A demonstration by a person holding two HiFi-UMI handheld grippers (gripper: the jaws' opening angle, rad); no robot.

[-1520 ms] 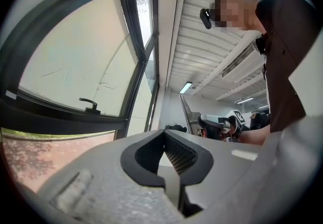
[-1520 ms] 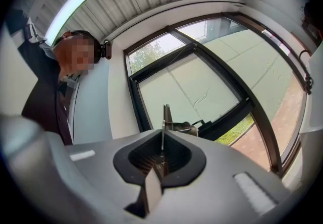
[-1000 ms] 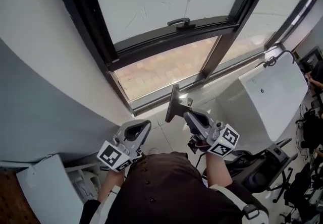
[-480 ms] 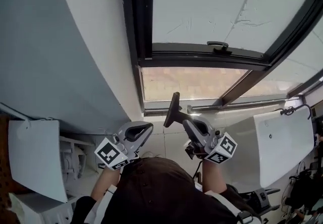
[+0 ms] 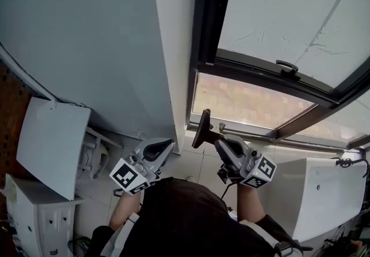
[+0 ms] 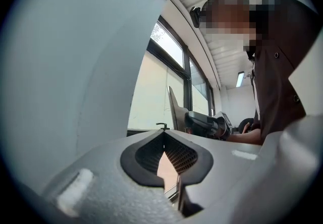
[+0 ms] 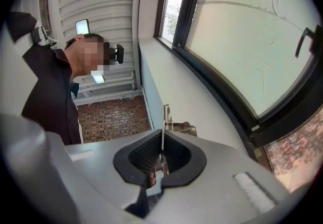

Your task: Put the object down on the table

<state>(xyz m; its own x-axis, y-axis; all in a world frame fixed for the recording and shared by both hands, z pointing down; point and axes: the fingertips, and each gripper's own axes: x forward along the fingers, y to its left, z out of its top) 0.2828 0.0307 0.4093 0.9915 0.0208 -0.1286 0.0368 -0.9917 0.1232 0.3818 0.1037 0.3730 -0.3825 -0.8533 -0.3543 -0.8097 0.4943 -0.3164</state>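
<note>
Wall (image 5: pixel 87 30) had crowded out window (image 5: pixel 272 24) as fingers of the right gripper (image 5: pixel 216 141) clenched a dark flat tool (image 5: pixel 201 127) aloft, the left gripper (image 5: pixel 166 144) closed empty; carrying step, likely needing a surface found first.

In the head view the person's torso (image 5: pixel 185 215) is filling the 6 o'clock area, hiding whatever is lying beneath. The right gripper (image 5: pixel 216 141) is covering the lower end of the dark flat object (image 5: pixel 200 128). In the right gripper view the object is showing edge-on, too thin to identify. The window frame (image 5: pixel 208 30) is running off the edge at 12 o'clock, and the white cabinet (image 5: pixel 26 206) is getting cropped at 8 o'clock.
</note>
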